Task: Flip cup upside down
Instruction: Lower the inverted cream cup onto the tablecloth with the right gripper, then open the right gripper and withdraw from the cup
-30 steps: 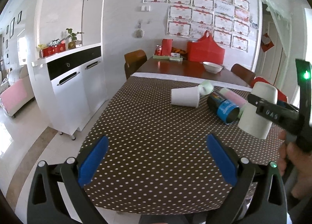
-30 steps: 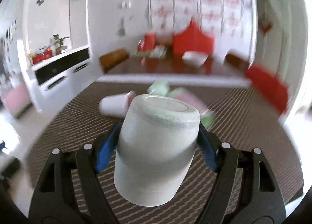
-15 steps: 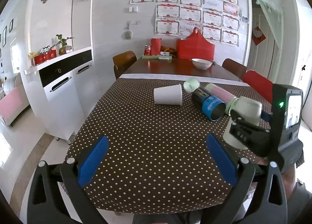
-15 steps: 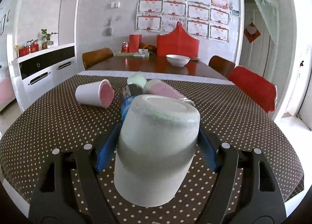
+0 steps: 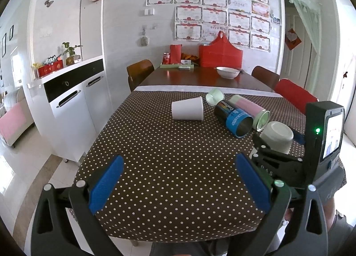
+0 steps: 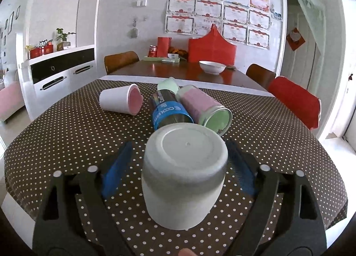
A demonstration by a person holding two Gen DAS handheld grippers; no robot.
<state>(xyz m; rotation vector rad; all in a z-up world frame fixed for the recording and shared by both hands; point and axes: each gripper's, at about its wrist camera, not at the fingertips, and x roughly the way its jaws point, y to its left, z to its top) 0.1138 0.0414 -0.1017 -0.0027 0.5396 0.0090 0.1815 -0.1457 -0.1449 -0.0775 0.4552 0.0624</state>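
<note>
1. The right gripper (image 6: pixel 178 164) has its jaws spread, blue pads standing apart on either side of the white cup (image 6: pixel 183 173).
2. That cup sits upside down, base up, between the fingers on the polka-dot tablecloth (image 6: pixel 66 135).
3. Just beyond it lie a blue can (image 6: pixel 169 111), a pink tumbler (image 6: pixel 204 106) and a white paper cup (image 6: pixel 121 100), all on their sides.
4. The left gripper (image 5: pixel 178 182) hangs wide open, holding nothing, with the white cup ahead to its right.
</note>
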